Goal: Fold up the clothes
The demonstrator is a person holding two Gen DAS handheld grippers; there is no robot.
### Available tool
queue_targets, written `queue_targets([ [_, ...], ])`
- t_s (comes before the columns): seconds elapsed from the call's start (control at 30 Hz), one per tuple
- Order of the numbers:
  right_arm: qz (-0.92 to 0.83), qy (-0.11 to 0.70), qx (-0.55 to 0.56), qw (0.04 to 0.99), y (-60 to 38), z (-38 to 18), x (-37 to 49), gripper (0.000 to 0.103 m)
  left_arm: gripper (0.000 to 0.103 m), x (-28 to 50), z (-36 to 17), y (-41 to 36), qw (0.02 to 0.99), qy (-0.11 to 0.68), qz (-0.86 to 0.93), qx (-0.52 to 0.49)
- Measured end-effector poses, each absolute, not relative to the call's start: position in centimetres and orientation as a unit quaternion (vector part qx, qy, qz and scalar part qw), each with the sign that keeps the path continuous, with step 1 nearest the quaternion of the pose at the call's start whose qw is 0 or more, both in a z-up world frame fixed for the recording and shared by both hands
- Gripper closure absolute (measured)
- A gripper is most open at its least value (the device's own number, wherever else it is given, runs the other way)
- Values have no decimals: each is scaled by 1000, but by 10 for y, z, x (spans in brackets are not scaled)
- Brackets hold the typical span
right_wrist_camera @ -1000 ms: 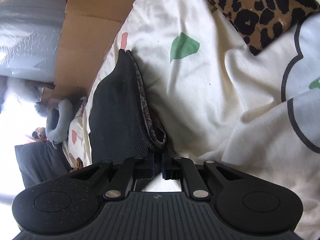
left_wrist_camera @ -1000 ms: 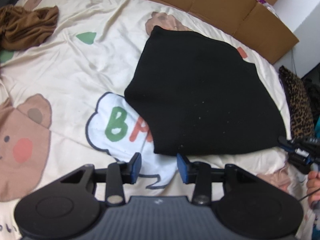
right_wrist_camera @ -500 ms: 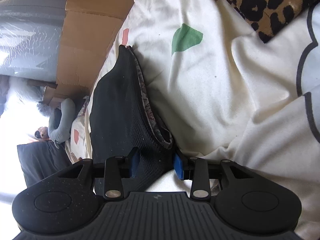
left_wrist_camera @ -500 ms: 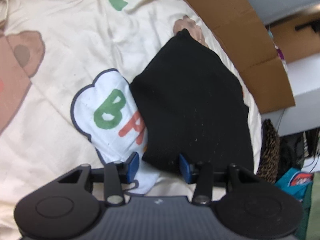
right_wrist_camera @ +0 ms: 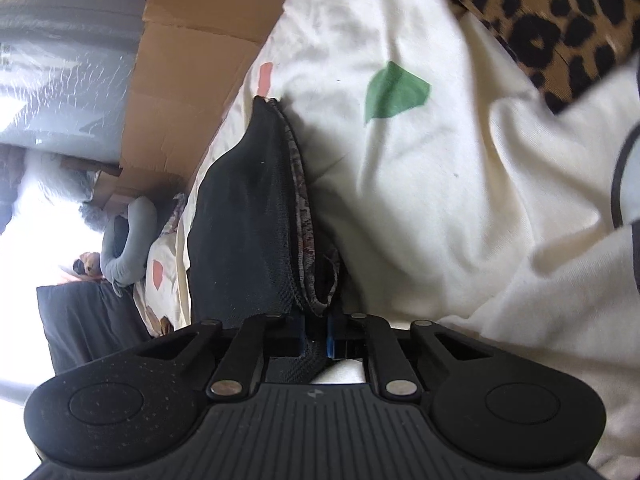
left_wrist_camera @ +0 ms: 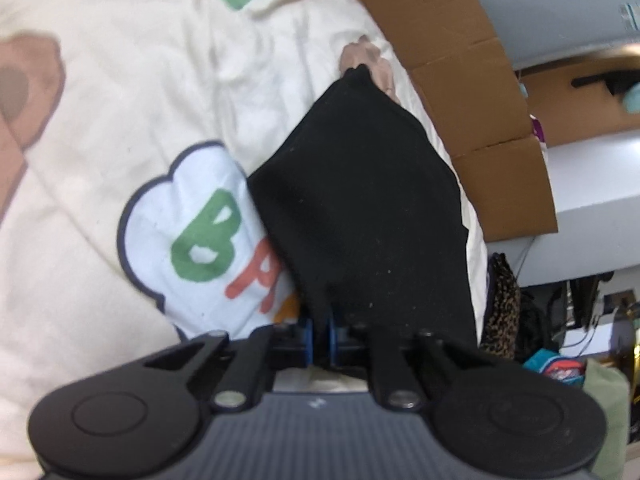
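A black garment (left_wrist_camera: 360, 208) lies folded on the cream cartoon-print bedsheet (left_wrist_camera: 100, 100). My left gripper (left_wrist_camera: 319, 334) is at the garment's near edge. Its jaws are closing, and the blue pads pinch a bunched fold of the black cloth. In the right wrist view the same garment (right_wrist_camera: 240, 232) shows edge-on, with a patterned inner layer (right_wrist_camera: 304, 232) along its rim. My right gripper (right_wrist_camera: 317, 334) is closing too, with the garment's near corner pressed between its pads.
Flattened cardboard (left_wrist_camera: 460, 80) runs along the bed's far side. A leopard-print cloth (right_wrist_camera: 560, 20) lies on the sheet to the right, also visible as leopard-print cloth (left_wrist_camera: 500, 300) past the bed edge. A grey neck pillow (right_wrist_camera: 128, 236) and clutter sit beyond the bed.
My left gripper came down onto the garment's near edge, rolled, and closed on it. My right gripper opened around the garment's corner, then closed on it again.
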State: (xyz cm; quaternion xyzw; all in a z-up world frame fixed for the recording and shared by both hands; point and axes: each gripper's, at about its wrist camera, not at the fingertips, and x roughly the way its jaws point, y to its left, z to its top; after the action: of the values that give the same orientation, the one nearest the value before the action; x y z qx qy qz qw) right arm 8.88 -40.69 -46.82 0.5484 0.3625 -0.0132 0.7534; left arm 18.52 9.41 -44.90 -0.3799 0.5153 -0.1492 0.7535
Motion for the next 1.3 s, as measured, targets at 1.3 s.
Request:
queue_targets([
  [1.3,70,430,471,767,-373,-434,101,97,98,77,-408,100,737,582,-103,-329],
])
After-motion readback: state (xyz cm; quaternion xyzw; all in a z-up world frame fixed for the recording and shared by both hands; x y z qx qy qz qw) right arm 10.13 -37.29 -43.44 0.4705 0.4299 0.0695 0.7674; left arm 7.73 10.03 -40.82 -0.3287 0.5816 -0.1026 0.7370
